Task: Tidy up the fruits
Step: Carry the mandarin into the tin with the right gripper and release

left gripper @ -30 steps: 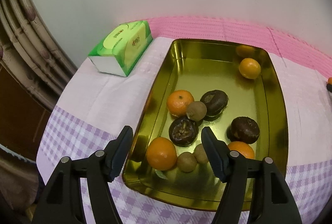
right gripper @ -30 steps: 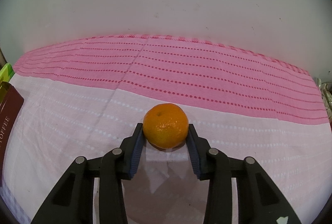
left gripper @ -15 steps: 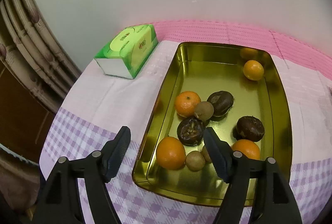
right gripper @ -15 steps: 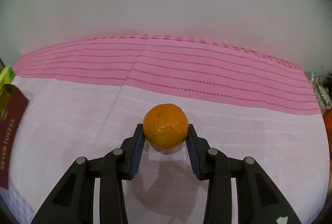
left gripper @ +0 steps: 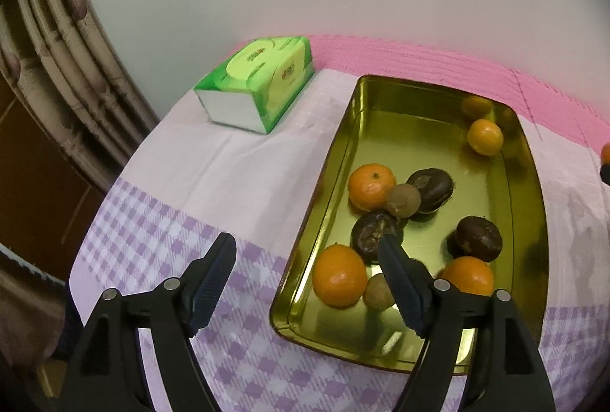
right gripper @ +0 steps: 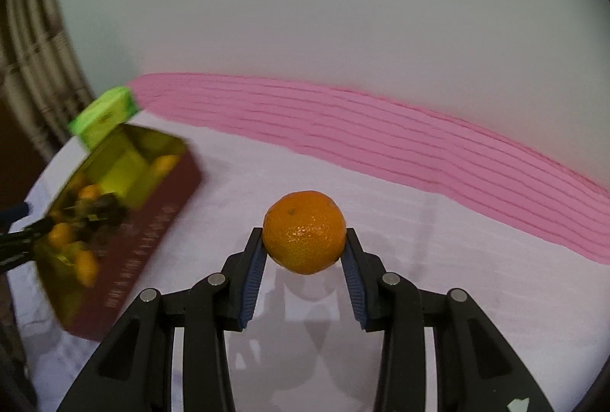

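A gold metal tray (left gripper: pixel 335 160) lies on the clothed table and holds several oranges, such as one near its front left (left gripper: pixel 338 275), dark round fruits (left gripper: pixel 478 238) and small brown kiwis (left gripper: pixel 403 199). My left gripper (left gripper: pixel 309 259) is open and empty above the tray's front left edge. My right gripper (right gripper: pixel 304 240) is shut on an orange (right gripper: pixel 305 230) and holds it above the white cloth. The tray, with dark red outer walls, shows blurred in the right wrist view (right gripper: pixel 152 217) at the left.
A green tissue pack (left gripper: pixel 259 84) sits behind the tray at the left. A pink cloth band (right gripper: pixel 381 141) runs along the white wall. The table's left edge drops off beside a ribbed curtain (left gripper: pixel 49 68).
My right gripper has lifted the orange off the cloth and swung left, so the tray has come into its view. My left gripper has pulled back and to the left, still open.
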Demonstrator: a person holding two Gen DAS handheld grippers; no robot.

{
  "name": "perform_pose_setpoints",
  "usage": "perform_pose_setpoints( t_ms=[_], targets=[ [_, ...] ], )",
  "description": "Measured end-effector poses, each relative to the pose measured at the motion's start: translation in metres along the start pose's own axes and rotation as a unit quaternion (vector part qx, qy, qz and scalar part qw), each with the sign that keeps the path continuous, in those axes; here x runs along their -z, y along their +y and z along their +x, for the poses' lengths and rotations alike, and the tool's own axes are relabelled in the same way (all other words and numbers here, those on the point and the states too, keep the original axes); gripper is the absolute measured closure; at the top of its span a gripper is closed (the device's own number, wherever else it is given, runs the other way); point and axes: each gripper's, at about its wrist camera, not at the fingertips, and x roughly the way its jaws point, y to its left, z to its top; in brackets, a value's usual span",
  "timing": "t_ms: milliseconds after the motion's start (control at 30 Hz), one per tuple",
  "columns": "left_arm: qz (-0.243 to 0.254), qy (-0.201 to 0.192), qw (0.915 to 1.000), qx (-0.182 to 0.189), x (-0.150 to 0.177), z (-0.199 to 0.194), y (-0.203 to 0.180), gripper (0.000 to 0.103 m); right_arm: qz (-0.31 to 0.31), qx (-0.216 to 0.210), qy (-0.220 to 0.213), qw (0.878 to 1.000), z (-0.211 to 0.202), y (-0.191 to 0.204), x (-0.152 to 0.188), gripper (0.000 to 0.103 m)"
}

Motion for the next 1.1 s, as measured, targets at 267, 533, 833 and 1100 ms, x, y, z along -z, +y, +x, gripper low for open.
perform_pose_setpoints(
  t_ms=[267, 533, 833, 1100],
  targets=[
    [-0.015, 0.01, 0.9998, 0.004, 0.003, 0.0, 0.007, 0.026, -0.054, -0.073, 0.005, 0.996, 0.007, 0.089, -0.013, 0.067],
    [-0.031, 0.011, 0.9994, 0.009, 0.005, -0.002, 0.018, 0.026, -0.097, -0.098, 0.012, 0.99, 0.021, 0.136, -0.019, 0.067],
    [-0.04, 0.01, 0.9991, 0.013, 0.009, 0.001, 0.028, 0.026, -0.121, -0.09, 0.032, 0.988, 0.046, 0.16, -0.022, 0.067],
    [-0.051, 0.017, 0.9984, 0.019, 0.011, 0.007, 0.03, 0.026, -0.109, -0.09, 0.057, 0.988, 0.069, 0.162, -0.024, 0.066]
  ],
)
